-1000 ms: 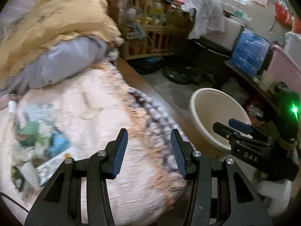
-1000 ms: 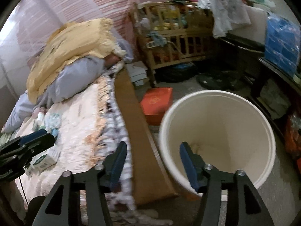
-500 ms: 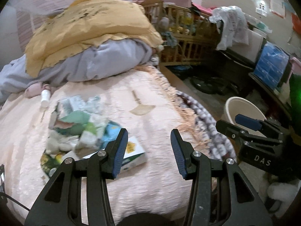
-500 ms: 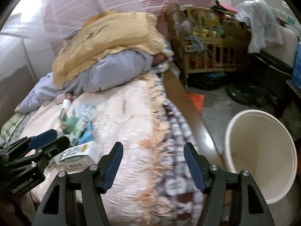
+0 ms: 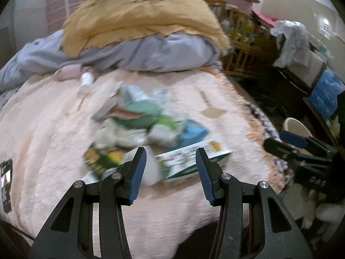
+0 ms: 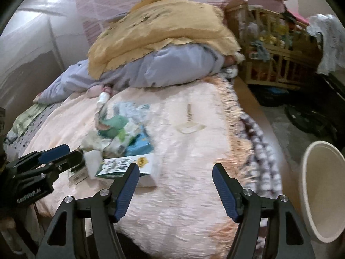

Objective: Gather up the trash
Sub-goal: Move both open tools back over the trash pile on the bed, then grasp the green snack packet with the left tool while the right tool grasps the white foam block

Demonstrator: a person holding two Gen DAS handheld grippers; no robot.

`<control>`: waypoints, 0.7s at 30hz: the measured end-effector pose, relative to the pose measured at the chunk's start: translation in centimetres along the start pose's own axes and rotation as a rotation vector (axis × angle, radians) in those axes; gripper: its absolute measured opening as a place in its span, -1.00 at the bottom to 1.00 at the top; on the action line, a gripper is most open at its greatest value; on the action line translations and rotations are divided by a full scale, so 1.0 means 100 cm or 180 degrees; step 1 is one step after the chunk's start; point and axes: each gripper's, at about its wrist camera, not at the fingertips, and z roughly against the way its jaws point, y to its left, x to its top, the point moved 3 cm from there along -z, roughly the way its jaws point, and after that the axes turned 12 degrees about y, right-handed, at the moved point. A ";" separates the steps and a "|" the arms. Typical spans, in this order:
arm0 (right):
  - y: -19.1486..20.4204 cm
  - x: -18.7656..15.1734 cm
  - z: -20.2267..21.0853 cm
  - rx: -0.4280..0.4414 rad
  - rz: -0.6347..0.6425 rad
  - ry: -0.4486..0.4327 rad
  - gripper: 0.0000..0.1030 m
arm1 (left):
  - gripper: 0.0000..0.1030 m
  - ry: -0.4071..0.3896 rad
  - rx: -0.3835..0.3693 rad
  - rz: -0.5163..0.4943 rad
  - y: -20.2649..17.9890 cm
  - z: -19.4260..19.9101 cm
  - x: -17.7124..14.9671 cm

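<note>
left tongs (image 5: 170,168) wide, empty, just short of carton (image 5: 192,161) | right tongs (image 6: 174,185) wide, empty, beside carton | tip: straddle carton's narrow side, close squarely, avoid snagging bed (image 5: 54,140) cover

— Can you read anything here?

— On my right tool (image 5: 310,181), in the left wrist view, the letters "DAS".

— And your left tool (image 6: 28,194)?

— There's white lettering on its body, too blurred to read.

— The carton (image 6: 129,168)?

— Printed, but I can't read it.
</note>
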 end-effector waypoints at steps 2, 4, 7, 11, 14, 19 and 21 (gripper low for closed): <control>0.013 0.002 -0.005 0.0154 0.0093 0.0066 0.32 | -0.11 0.0033 0.0045 0.0092 0.020 0.000 -0.004; 0.026 0.002 -0.010 0.0287 0.0162 0.0122 0.32 | -0.11 0.0056 0.0108 0.0193 0.041 0.001 -0.009; 0.054 0.003 -0.020 0.0554 0.0379 0.0261 0.32 | -0.11 0.0082 0.0210 0.0360 0.073 -0.001 -0.013; 0.080 0.001 -0.029 0.0597 0.0598 0.0312 0.31 | -0.11 0.0222 0.0155 0.0594 0.103 -0.011 -0.013; 0.094 0.004 -0.038 0.0715 0.0647 0.0373 0.31 | -0.11 0.0306 0.0112 0.0662 0.108 -0.024 -0.013; 0.120 0.010 -0.057 0.0767 0.0879 0.0502 0.32 | -0.11 0.0418 0.0020 0.0805 0.116 -0.047 -0.010; 0.127 0.012 -0.066 0.0745 0.0940 0.0557 0.31 | -0.11 0.0455 -0.0011 0.0854 0.119 -0.056 -0.006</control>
